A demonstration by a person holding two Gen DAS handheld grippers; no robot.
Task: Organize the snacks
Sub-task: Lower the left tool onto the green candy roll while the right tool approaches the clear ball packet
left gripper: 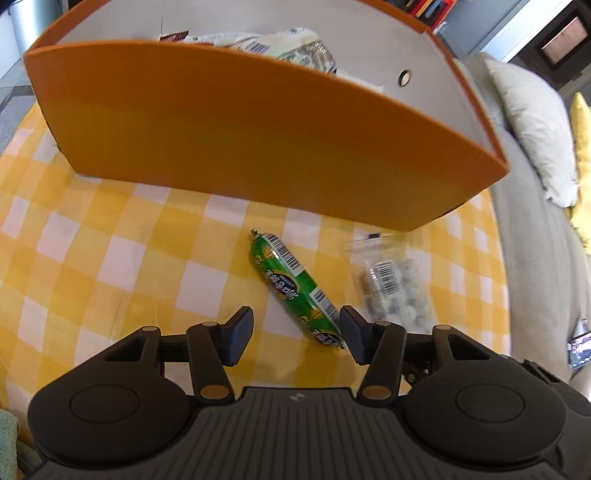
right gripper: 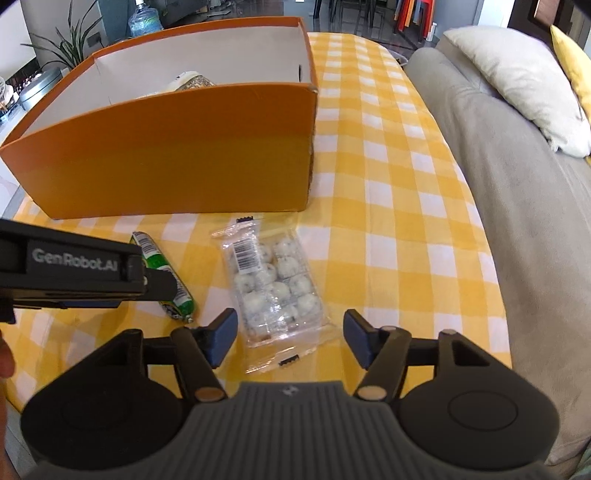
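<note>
An orange box (left gripper: 229, 140) with white inner walls stands on the yellow checked tablecloth (left gripper: 110, 258); it holds several snack packets (left gripper: 280, 44). A green tube-shaped snack (left gripper: 295, 288) lies in front of the box, its near end by the right finger of my open left gripper (left gripper: 295, 332). A clear bag of white round candies (right gripper: 273, 288) lies to its right, just ahead of my open, empty right gripper (right gripper: 290, 338). The box (right gripper: 166, 147) and the green snack (right gripper: 166, 277) also show in the right wrist view, with the left gripper's body over the snack.
A grey sofa (right gripper: 498, 184) with a cream cushion (right gripper: 517, 81) borders the table's right edge. A phone (left gripper: 580, 349) lies on the sofa. A plant (right gripper: 70, 48) and water bottle (right gripper: 144, 18) stand beyond the box.
</note>
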